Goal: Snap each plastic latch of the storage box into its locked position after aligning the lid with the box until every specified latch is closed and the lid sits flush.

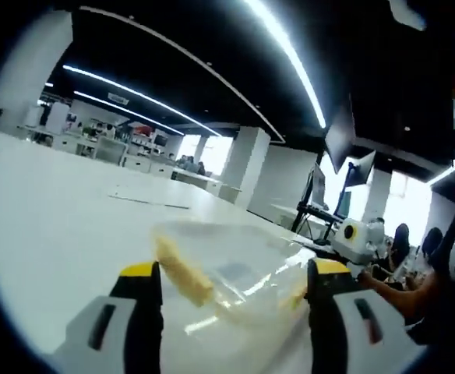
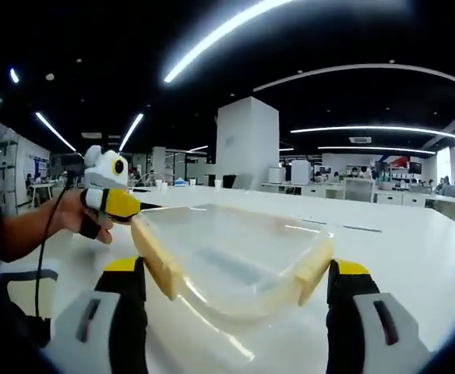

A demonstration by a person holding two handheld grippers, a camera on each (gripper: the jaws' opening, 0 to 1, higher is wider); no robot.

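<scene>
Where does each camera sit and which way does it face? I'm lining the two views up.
Left gripper view: rides the left gripper, looking along its open jaws over the clear box on the white table; a forearm shows at right.
Right gripper view: rides the right gripper, facing the box between its open jaws; a hand holds the left gripper at the box's far corner.
Shared: box, table, left gripper.

Storage box [image 2: 231, 265]: clear plastic, rounded corners, lid on; lower centre of the right gripper view, on a white surface. Pale yellow latches [image 2: 156, 261] at its left and right ends. In the left gripper view, box [image 1: 235, 276] at lower centre, latch [image 1: 182, 271] on its left.
</scene>
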